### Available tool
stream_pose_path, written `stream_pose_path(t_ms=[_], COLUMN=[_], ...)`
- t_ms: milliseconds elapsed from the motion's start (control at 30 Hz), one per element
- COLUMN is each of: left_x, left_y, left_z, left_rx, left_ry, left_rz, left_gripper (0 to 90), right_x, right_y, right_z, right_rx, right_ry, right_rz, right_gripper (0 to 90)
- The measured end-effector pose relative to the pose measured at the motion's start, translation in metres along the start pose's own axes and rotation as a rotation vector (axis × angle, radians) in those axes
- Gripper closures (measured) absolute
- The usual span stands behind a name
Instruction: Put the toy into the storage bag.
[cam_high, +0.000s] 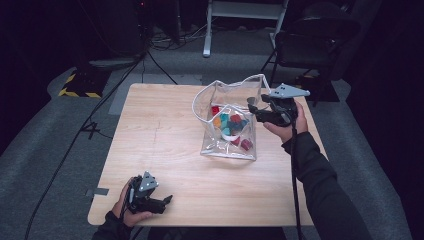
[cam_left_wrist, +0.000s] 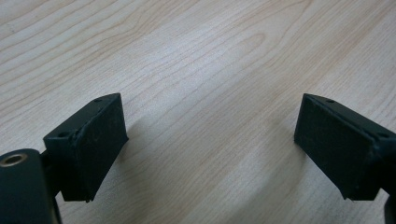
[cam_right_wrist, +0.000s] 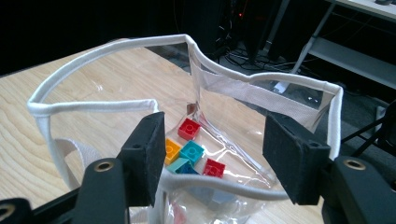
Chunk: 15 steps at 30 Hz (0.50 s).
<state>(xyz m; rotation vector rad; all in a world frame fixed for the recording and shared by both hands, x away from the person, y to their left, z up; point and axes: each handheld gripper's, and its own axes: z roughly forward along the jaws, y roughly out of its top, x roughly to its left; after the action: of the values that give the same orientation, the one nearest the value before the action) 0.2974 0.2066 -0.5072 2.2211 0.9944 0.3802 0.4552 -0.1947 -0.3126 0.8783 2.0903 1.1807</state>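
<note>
- The clear bag (cam_high: 227, 131) stands upright on the bench (cam_high: 165, 150), a see-through plastic pouch with white fabric piping along its open rim; the rim is bent and wavy, one corner raised higher than the rest.
- Through its walls you can see a small heap of toy bricks (cam_right_wrist: 190, 150) on the bottom: red, orange and teal or blue pieces, lying loose against one another.
- Your right tongs (cam_high: 256, 111) sit at the bag's top edge, on the side nearest your right hand (cam_high: 286, 125). In the right gripper view the near strip of white rim runs across just in front of the two black pads, and the bricks lie below and beyond them, inside the bag.
- The right tongs are parted, with a clear gap between the pads; neither pad presses on the rim, though the left pad stands very close to the plastic.
- Your left tongs (cam_high: 167, 200) rest low over bare wood at the near edge of the bench, well apart from the bag, spread wide with nothing between them.
</note>
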Motion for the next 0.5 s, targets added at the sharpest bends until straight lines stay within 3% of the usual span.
stream_pose_path(t_ms=[500], left_x=[0.0], left_y=[0.0], left_z=[0.0], left_rx=[0.001], left_ry=[0.0], left_rz=[0.0], left_gripper=[9.5], right_x=[0.001], right_y=[-0.006], right_z=[-0.018], right_rx=[-0.01], right_ry=[0.004], right_rz=[-0.016], right_gripper=[33.3])
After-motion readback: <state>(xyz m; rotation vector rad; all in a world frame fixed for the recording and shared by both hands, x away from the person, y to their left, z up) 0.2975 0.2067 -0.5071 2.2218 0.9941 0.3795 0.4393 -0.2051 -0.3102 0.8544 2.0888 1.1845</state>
